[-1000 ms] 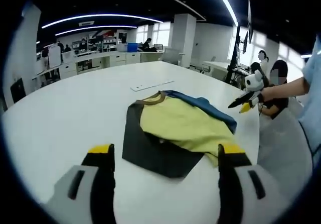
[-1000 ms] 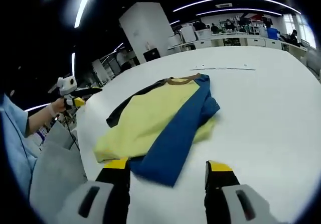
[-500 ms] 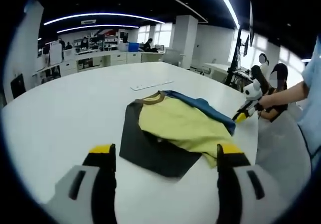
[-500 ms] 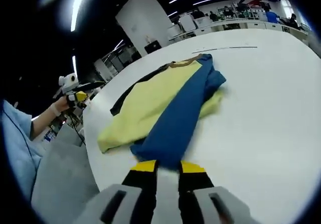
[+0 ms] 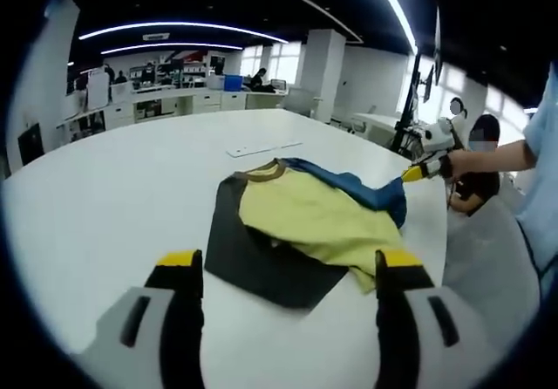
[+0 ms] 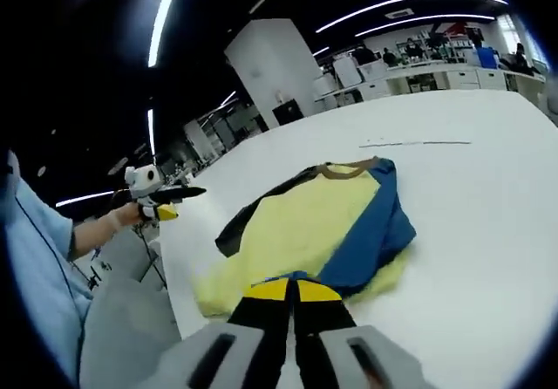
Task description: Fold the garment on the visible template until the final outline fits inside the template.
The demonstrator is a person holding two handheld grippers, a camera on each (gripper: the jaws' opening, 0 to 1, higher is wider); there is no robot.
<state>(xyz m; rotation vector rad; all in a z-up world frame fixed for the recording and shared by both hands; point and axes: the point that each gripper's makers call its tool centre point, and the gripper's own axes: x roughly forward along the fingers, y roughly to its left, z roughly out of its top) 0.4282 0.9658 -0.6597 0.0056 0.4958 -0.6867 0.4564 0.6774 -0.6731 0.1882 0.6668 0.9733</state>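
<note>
The right tongs [image 6: 292, 290] were pinched together on the blue edge of the shirt [image 5: 314, 214], which lay partly folded over the dark template [image 5: 253, 262] on the white surface [image 5: 113, 206], while the left tongs [image 5: 279, 271] gaped wide, holding nothing.

On the white table [image 5: 105, 197], a yellow, blue and black garment [image 5: 305, 223] is being lifted by its blue edge, apparently pinched by the right gripper [image 5: 418, 171]. The left gripper [image 5: 283, 271] is being held above the table with jaws spread wide.
</note>
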